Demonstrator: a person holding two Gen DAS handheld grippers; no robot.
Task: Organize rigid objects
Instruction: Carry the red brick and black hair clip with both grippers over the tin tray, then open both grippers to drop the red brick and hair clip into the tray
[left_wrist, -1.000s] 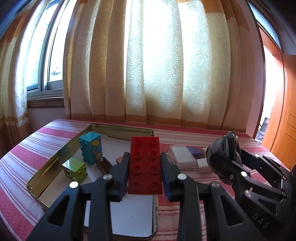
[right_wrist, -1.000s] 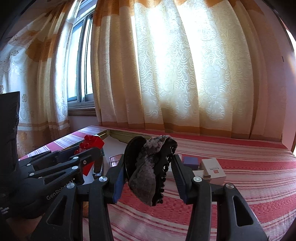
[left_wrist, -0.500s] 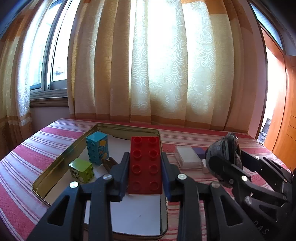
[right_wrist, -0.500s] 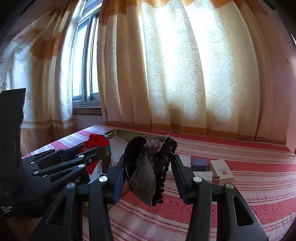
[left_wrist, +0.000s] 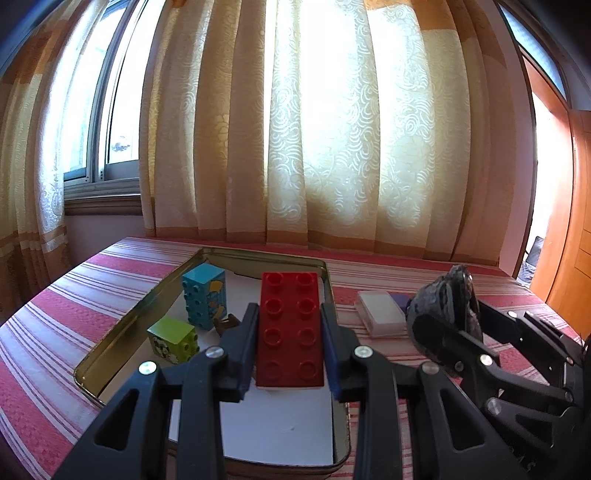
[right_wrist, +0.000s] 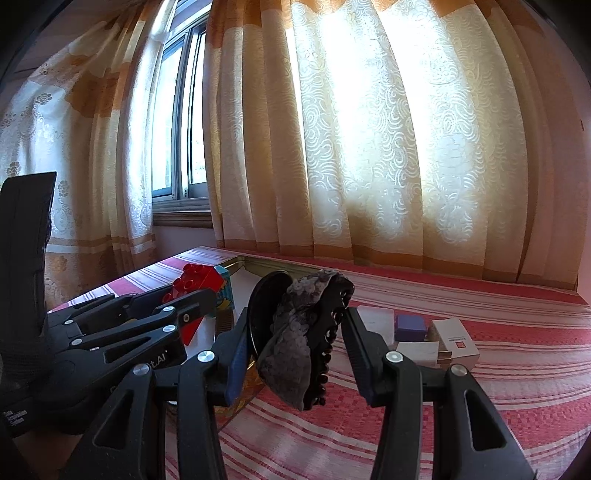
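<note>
Red brick (left_wrist: 290, 329) is sitting pinched between the pads of the left gripper (left_wrist: 290, 345), studs up, held over the open metal tin (left_wrist: 122, 338).

Left wrist view: the tin is already holding a blue brick (left_wrist: 204, 295), a green brick (left_wrist: 173, 339) and a small brown piece (left_wrist: 226, 322), mostly hidden behind the left pad. A white case (left_wrist: 380, 313) is lying on the striped cloth (left_wrist: 55, 295) just right of the tin, not yet sorted. The right gripper (left_wrist: 448, 314) is showing at the right edge, carrying a dark hair clip (left_wrist: 443, 306). Judgement: the job is partly done, with three pieces in, two in hand and several left outside.

Against the earlier left frames: the tin and bricks are sitting lower and nearer, and the case has drifted right; the grip on the red brick is unchanged.

Right wrist view: the right gripper (right_wrist: 295, 347) is clamping the hair clip (right_wrist: 295, 332), its jaws part-way closed on the black and grey sequinned body. Beyond it on the cloth are lying the white case (right_wrist: 375, 319), a purple box (right_wrist: 410, 326), a white box (right_wrist: 456, 343) and a flat white piece (right_wrist: 417, 352), all outside the tin. The left gripper (right_wrist: 199, 295) is at the left with the red brick (right_wrist: 190, 284).

Against the earlier right frames: the loose boxes are appearing further right; the clip is held the same.
</note>
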